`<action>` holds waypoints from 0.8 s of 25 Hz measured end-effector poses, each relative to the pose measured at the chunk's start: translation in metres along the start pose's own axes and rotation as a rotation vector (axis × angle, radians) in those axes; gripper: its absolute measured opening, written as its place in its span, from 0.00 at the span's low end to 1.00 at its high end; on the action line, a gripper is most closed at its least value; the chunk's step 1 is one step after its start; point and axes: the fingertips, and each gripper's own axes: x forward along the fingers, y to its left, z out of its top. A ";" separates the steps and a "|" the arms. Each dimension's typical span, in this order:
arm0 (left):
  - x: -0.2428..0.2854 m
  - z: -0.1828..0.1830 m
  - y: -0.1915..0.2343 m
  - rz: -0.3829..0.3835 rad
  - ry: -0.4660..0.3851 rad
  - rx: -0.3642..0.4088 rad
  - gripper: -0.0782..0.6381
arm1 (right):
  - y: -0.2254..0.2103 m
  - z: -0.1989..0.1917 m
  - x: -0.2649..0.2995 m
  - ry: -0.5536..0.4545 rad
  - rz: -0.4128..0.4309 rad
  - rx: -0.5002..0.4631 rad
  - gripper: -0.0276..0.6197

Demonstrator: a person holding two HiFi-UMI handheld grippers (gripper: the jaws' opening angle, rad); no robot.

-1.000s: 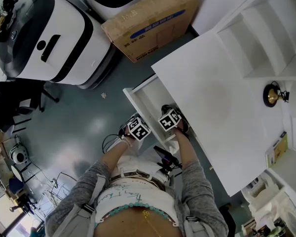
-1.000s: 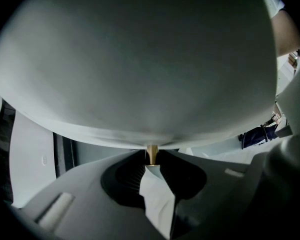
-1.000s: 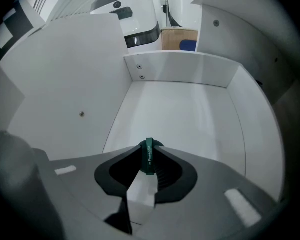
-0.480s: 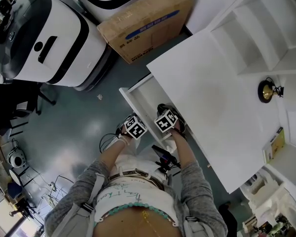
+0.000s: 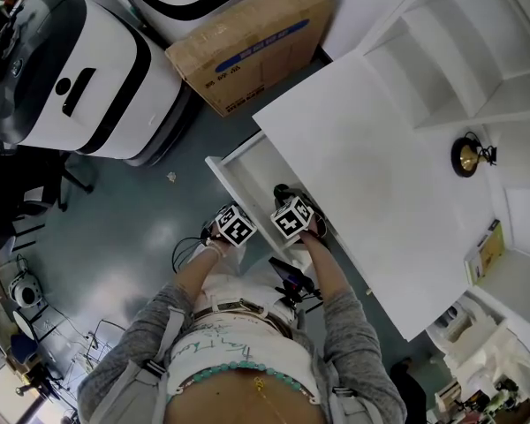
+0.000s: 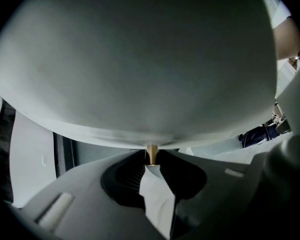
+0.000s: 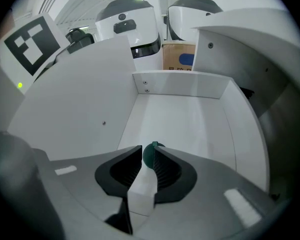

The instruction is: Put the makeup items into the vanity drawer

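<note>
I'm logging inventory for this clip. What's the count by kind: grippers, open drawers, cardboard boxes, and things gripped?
Grippers: 2, left gripper and right gripper
Open drawer: 1
Cardboard box: 1
Gripped things: 2, gold knob in the left, green item in the right
Total: 6

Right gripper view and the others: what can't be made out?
Green item in the right gripper: right gripper view, the jaws cover all but its rounded top, so its kind is unclear.
Gold stem in the left gripper: left gripper view, a white panel fills the frame; what it belongs to is unclear.
Drawer: head view, the grippers cover its near end.
</note>
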 end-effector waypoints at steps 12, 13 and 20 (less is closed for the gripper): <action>0.000 -0.001 0.000 0.003 0.001 0.000 0.24 | 0.012 0.018 -0.029 -0.090 0.017 -0.028 0.08; 0.000 -0.001 0.000 0.003 0.000 0.000 0.24 | 0.013 0.018 -0.031 -0.094 0.018 -0.027 0.08; 0.000 -0.001 0.000 0.004 0.001 0.000 0.24 | 0.019 0.016 -0.045 -0.107 0.044 -0.019 0.08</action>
